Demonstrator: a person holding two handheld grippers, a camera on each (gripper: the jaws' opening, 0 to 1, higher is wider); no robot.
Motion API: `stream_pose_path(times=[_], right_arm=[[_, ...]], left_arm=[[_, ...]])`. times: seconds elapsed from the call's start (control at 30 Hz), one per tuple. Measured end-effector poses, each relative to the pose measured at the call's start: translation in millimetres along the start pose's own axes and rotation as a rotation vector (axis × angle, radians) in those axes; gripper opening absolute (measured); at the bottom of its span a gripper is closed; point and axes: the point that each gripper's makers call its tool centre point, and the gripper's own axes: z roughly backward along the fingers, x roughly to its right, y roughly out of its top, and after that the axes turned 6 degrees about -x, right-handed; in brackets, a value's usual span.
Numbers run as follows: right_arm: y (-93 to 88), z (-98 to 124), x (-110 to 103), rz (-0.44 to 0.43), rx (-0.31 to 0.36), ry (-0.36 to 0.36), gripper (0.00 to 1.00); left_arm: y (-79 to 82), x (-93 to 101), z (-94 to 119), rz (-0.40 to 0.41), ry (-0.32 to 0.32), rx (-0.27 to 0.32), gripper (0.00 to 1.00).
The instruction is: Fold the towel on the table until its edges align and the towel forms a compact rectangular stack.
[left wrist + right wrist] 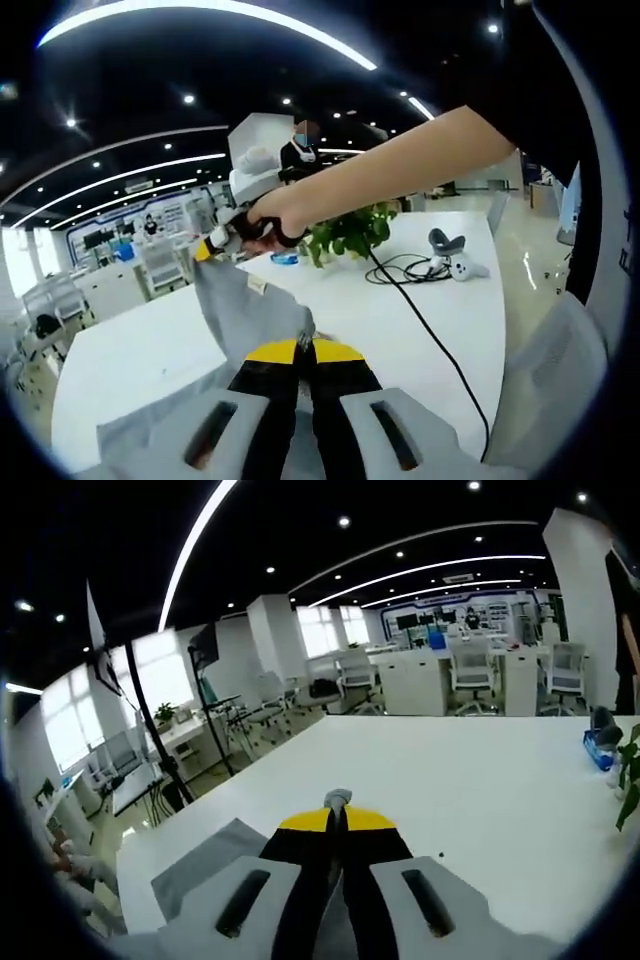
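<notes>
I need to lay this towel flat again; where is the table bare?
Bare white table ahead of the right gripper, up to the far edge. It is crowded by the plant, cable and controllers.

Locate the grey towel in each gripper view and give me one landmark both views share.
Left gripper view: the grey towel hangs lifted at centre-left, pinched by this view's own jaws at one spot and by the right gripper at its upper corner.
Right gripper view: the towel shows at lower left on the table, with a bit pinched between the right gripper's tips.
Shared landmark: the white table.
</notes>
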Motion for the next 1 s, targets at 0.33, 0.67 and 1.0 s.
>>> stream_pose_path(times=[0.33, 0.67, 1.0], right_arm=[[2.2, -11.2, -13.4, 0.018, -0.013, 0.008, 0.0], [4.5, -27.1, -32.8, 0.025, -0.019, 0.027, 0.0], [6.6, -37.8, -54.5, 0.035, -0.018, 0.05, 0.0]], left_arm=[[-5.4, -8.7, 9.4, 0.003, 0.007, -0.004, 0.03], [-10.7, -24.3, 24.7, 0.002, 0.045, -0.009, 0.03], [-17.7, -35.4, 38.1, 0.011, 0.074, -0.015, 0.03]])
